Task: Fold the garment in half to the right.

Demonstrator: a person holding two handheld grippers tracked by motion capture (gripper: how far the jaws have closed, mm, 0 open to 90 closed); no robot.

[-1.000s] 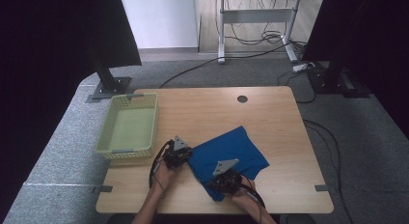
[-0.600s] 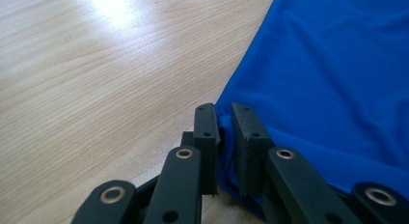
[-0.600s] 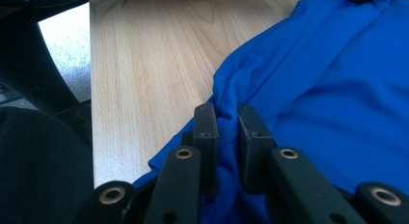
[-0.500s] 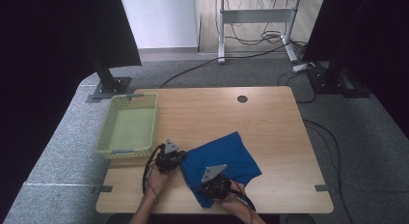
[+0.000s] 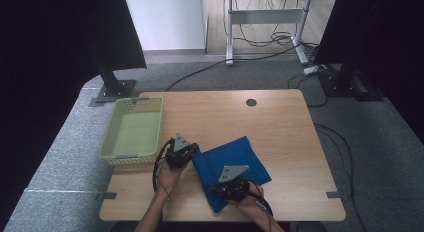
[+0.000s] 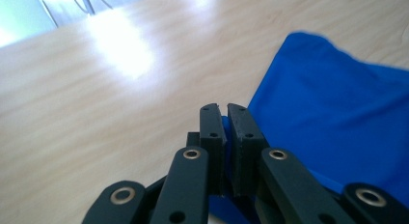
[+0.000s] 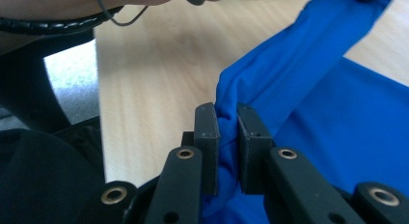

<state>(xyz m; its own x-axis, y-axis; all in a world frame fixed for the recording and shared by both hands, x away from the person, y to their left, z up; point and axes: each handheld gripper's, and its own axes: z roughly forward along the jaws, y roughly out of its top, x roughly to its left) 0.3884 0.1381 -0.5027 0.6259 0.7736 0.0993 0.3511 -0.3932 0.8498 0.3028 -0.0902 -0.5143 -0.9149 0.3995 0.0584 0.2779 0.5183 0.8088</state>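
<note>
The cloth (image 5: 235, 157) is lying on the table (image 5: 280, 127), right of the basket (image 5: 114, 137). The left gripper (image 5: 192, 153) is sitting at its left edge, the right gripper (image 5: 222, 189) at its near corner.

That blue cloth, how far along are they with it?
Early, it looks. Done: both grippers have hold of the cloth along its near-left edge, the left gripper pinching one corner and the right gripper clamping a bunched fold. In hand: that edge is raised off the table. Left: probably folding it; the green basket nearby has nothing in it.
</note>
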